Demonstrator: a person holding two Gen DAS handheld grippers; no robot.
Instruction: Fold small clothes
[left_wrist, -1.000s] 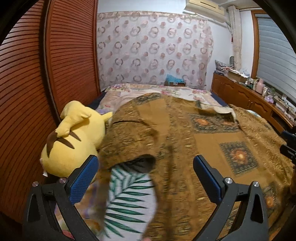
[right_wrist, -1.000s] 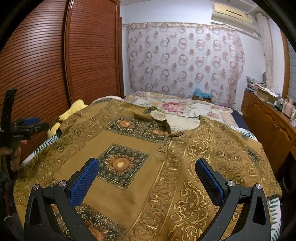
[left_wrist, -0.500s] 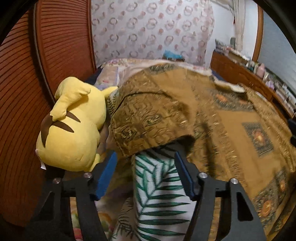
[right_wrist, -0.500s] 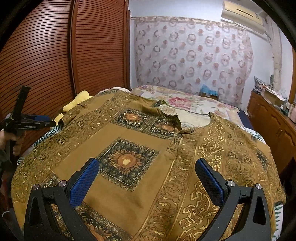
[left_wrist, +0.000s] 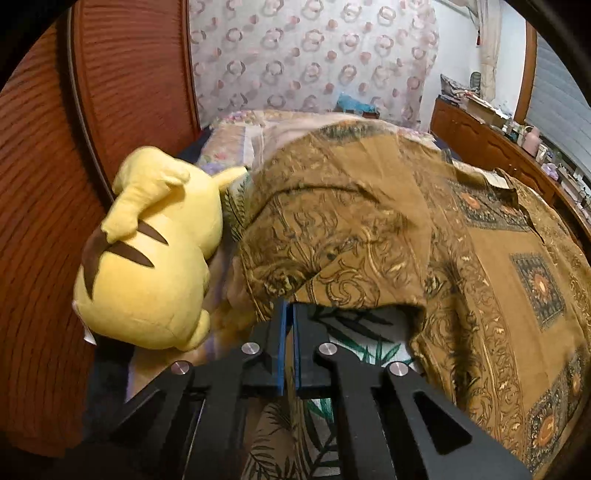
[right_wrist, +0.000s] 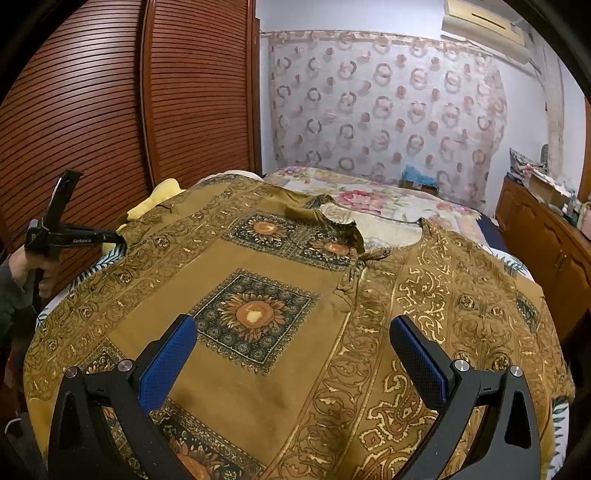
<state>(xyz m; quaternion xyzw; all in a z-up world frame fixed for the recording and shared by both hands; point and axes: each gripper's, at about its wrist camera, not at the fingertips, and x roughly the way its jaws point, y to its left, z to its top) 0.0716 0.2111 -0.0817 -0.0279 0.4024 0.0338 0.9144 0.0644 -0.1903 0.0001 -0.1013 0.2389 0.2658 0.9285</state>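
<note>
— Where's the shirt right now?

— Spread flat across the bed (right_wrist: 413, 206), brown with gold scrollwork and sunflower squares. The shirt (right_wrist: 258, 373) covers most of what I see from my right side, collar toward the far end near the flowered bedspread. Its left sleeve (left_wrist: 332, 240) hangs over the bed's edge, next to a yellow plush toy (left_wrist: 147, 258) lying against the wooden wardrobe doors (right_wrist: 110, 110).

— And your left gripper?

— My left gripper (left_wrist: 288, 314) is pressed together at the sleeve's hem, the blue pads meeting with the cloth's edge right at their tips (the fabric folds over the tips, so I can't see how much of it lies between them). A leaf-print sheet (left_wrist: 354, 332) shows just beneath the hem.

— The right one?

— My right gripper (right_wrist: 291, 354) hangs over the lower front of the shirt with its fingers (right_wrist: 168, 365) wide apart, nothing between them, not touching the cloth as far as I can tell. From that side I can also see my left hand (right_wrist: 33, 266) gripping the other tool's handle at the bed's left edge.
</note>
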